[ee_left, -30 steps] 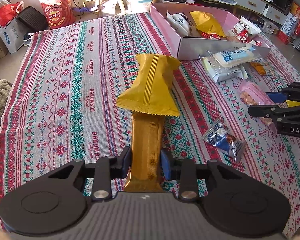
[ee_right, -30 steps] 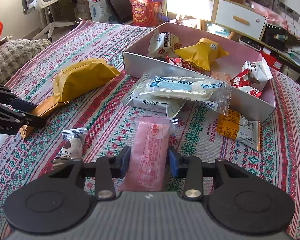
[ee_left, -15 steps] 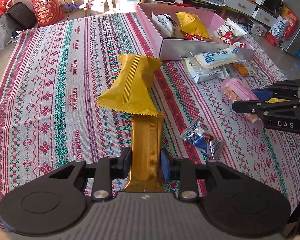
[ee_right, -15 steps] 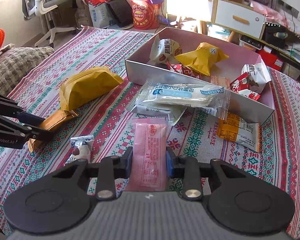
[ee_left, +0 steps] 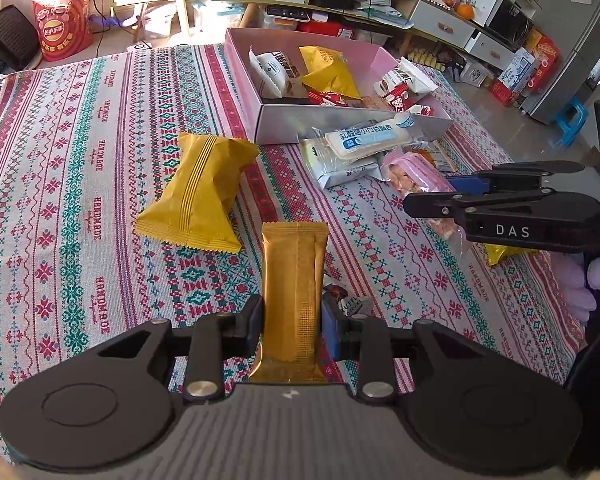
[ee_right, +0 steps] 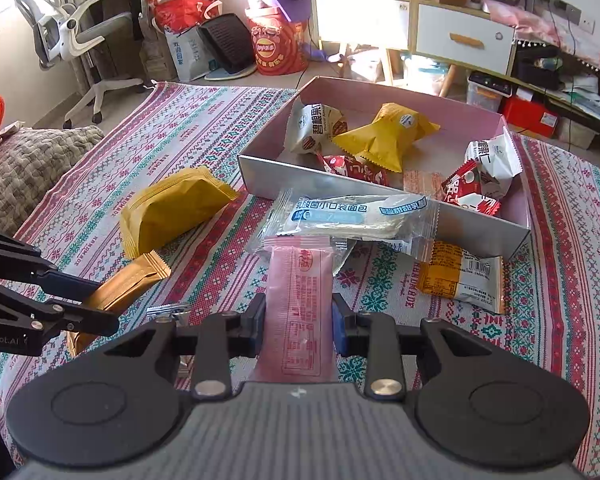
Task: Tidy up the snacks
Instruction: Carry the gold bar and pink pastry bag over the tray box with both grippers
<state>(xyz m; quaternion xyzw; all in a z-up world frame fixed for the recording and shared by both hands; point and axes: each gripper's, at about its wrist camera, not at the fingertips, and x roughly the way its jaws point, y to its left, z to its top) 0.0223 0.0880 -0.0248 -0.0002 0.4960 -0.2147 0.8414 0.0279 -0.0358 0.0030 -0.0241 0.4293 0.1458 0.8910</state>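
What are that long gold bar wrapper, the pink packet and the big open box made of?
Long gold bar wrapper: probably metallised plastic film, satin sheen, crimped ends. Slim pink packet: matte plastic film, printed in red. Open pink box: apparently cardboard, stiff straight walls, silvery-grey outside, pink inside.

We can't see the near end of the gold bar (ee_left: 293,280); it slips under the left gripper (ee_left: 292,322) body. Same with the pink packet (ee_right: 300,304) in the right gripper (ee_right: 299,326). The little chocolate wrapper (ee_left: 346,304) is mostly tucked behind a finger, print unreadable. The orange packet (ee_right: 460,276) runs partly under the clear bread bag (ee_right: 356,216).
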